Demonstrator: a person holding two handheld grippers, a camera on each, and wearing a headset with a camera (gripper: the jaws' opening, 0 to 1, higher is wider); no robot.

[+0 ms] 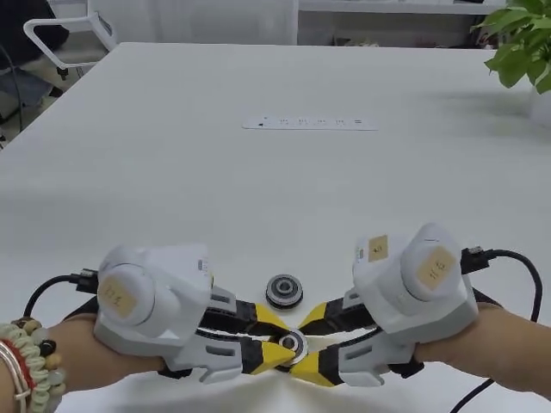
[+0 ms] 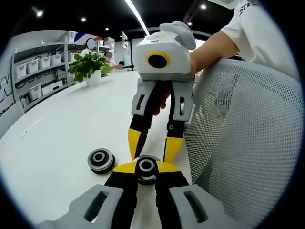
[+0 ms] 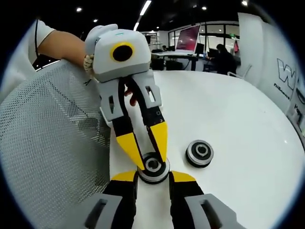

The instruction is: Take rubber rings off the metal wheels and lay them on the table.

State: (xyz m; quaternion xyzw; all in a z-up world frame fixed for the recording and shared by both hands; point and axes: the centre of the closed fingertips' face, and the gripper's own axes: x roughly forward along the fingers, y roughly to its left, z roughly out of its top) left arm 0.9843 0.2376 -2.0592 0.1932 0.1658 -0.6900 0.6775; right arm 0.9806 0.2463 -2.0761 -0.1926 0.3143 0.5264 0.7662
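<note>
The white worktop lies open across the middle and upper frame of the head view. Its far edge runs along the top, with a chair at upper left and a plant at upper right. A thin printed strip lies alone at upper centre. All the work is crowded against the bottom edge.

There the left hand-held gripper and the right hand-held gripper meet tip to tip on one metal wheel. Each is narrowed to about the wheel's width, its yellow tips against opposite sides. A second wheel lies flat just above them, apart from both.

In the head view the jaws cover most of the held wheel, and the bottom edge cuts off the wrists. Where rubber ends and metal begins on it is too small to tell.

The left gripper view shows that gripper's own tips flanking the wheel at bottom centre, with the other gripper reaching down from above and the second wheel to the left. A mesh chair back crowds the right side. In the right gripper view the mesh stands at left and the second wheel at right.
</note>
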